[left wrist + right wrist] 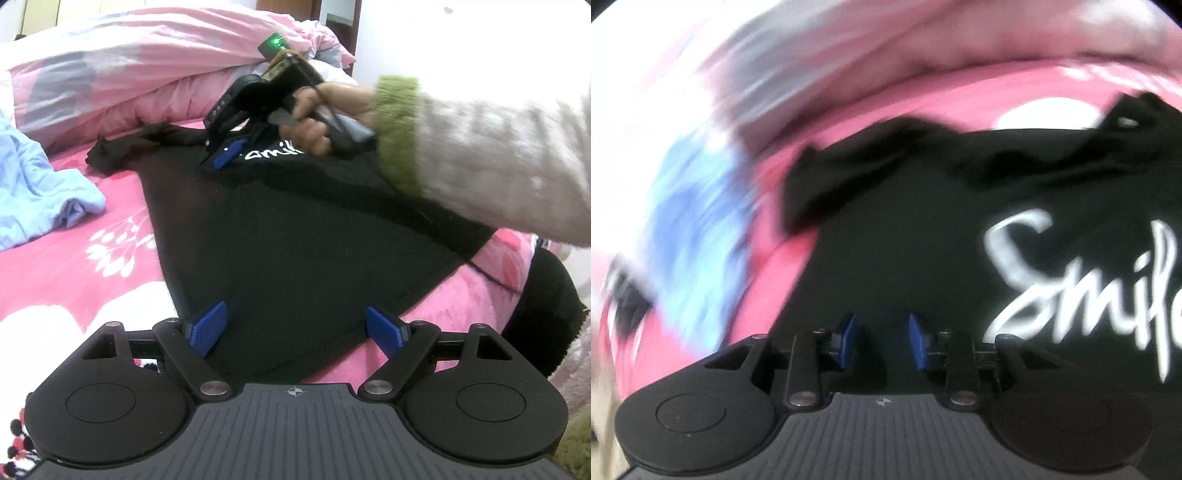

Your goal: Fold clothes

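- here, in the left wrist view, a black t-shirt with white script lettering [295, 236] lies spread flat on a bed with a pink floral sheet [74, 266].
- the left gripper [295, 328] hovers over the shirt's near hem, its blue-padded fingers [207, 326] spread wide apart with nothing between them.
- farther off, a hand [317, 118] in a cream sleeve with a green cuff [402, 136] holds the right gripper [227, 151] down at the shirt's upper part, beside the lettering.
- a crumpled light blue garment [40, 192] lies on the sheet left of the shirt, apart from it; a rumpled pink and grey duvet [147, 66] is heaped behind.
- in the right wrist view, much blurred, the right gripper [882, 341] sits just above the black cloth [905, 258], fingers [918, 341] parted by a narrow gap, holding nothing.
- the white word "smile" [1082, 280] is to the right, and a bunched sleeve [820, 184] lies ahead to the left.
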Demonstrator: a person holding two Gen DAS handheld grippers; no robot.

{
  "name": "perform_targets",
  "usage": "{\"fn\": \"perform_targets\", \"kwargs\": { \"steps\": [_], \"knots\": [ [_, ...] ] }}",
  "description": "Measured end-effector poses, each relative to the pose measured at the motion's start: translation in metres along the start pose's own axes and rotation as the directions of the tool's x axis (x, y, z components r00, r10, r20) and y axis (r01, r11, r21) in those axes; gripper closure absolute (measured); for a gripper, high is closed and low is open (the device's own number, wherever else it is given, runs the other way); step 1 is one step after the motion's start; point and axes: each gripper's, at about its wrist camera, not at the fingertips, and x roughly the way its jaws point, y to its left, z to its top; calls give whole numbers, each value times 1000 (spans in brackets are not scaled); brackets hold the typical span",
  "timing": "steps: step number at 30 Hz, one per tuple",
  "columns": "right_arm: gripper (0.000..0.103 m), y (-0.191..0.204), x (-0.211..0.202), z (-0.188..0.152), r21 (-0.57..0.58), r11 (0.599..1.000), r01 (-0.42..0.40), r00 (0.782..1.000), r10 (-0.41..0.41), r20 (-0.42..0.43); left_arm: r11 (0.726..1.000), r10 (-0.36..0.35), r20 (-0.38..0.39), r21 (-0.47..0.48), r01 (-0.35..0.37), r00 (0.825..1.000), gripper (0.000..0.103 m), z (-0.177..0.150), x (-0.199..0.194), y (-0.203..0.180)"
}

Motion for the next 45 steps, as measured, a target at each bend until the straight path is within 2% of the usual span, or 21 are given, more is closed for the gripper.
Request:
{"fn": "perform_targets", "kwargs": {
  "steps": [1,4,5,6,7,9,12,15,18,20,23,27,30,32,35,37,38,40,42,44,45],
  "knots": [
    [71,-8,1,8,58,998,0,1000,-2,20,1000,-6,3,-4,6,1000,18,-1,0,2],
    [69,-4,-24,0,41,999,-18,999,16,40,999,-34,14,-18,35,999,18,-3,-2,8],
    [68,6,-34,-11,0,998,-58,998,58,16,999,-43,17,-23,44,999,18,-3,-3,10],
    [67,14,-41,-21,-31,994,-104,994,103,-31,998,-53,20,-30,54,998,18,-4,-5,12],
    [66,24,-44,-34,-65,983,-170,981,162,-108,997,-63,22,-36,64,998,18,-4,-6,14],
    [65,44,-39,-53,-129,960,-250,948,216,-234,996,-78,24,-48,79,997,18,-5,-8,17],
    [65,69,-6,-56,-221,951,-218,944,147,-295,996,-71,18,-48,72,997,18,-6,-10,17],
    [66,66,29,-22,-108,963,-245,950,217,-225,998,-52,12,-41,52,999,18,-6,-12,13],
    [66,53,45,14,-62,993,-96,994,92,-66,998,-39,3,-46,39,999,18,-4,-16,13],
    [65,42,36,25,-4,1000,-18,1000,18,10,998,-28,7,-50,28,1000,18,-1,-23,15],
    [65,24,-39,3,21,997,-69,988,65,141,998,-1,36,-55,3,999,18,8,-34,24],
    [65,-2,-141,-27,43,989,-142,942,122,314,996,-1,60,-90,6,998,19,33,-26,37],
    [65,-36,-204,-70,103,989,-105,948,69,310,994,-4,33,-112,8,999,23,58,4,37],
    [65,-55,-204,-99,144,988,-65,962,23,273,993,-6,-16,-114,4,1000,29,71,31,35],
    [65,-94,-191,-137,228,973,-21,977,-28,211,993,-11,-100,-121,-1,995,29,78,67,35],
    [66,-119,-192,-149,276,959,56,976,-112,189,992,11,-141,-121,-28,990,35,78,80,40],
    [71,-135,-196,-154,302,949,95,966,-161,201,992,33,-144,-116,-50,989,36,77,79,44],
    [74,-166,-220,-163,369,921,123,947,-220,234,989,85,-151,-105,-102,985,33,75,73,55],
    [74,-192,-249,-170,442,876,193,907,-331,260,981,155,-161,-95,-171,975,31,73,62,68],
    [72,-202,-271,-171,472,824,313,845,-468,257,966,224,-167,-92,-242,960,28,74,50,80],
    [71,-202,-275,-171,470,823,318,834,-479,275,964,228,-157,-102,-245,961,28,78,47,84]
  ]
}}
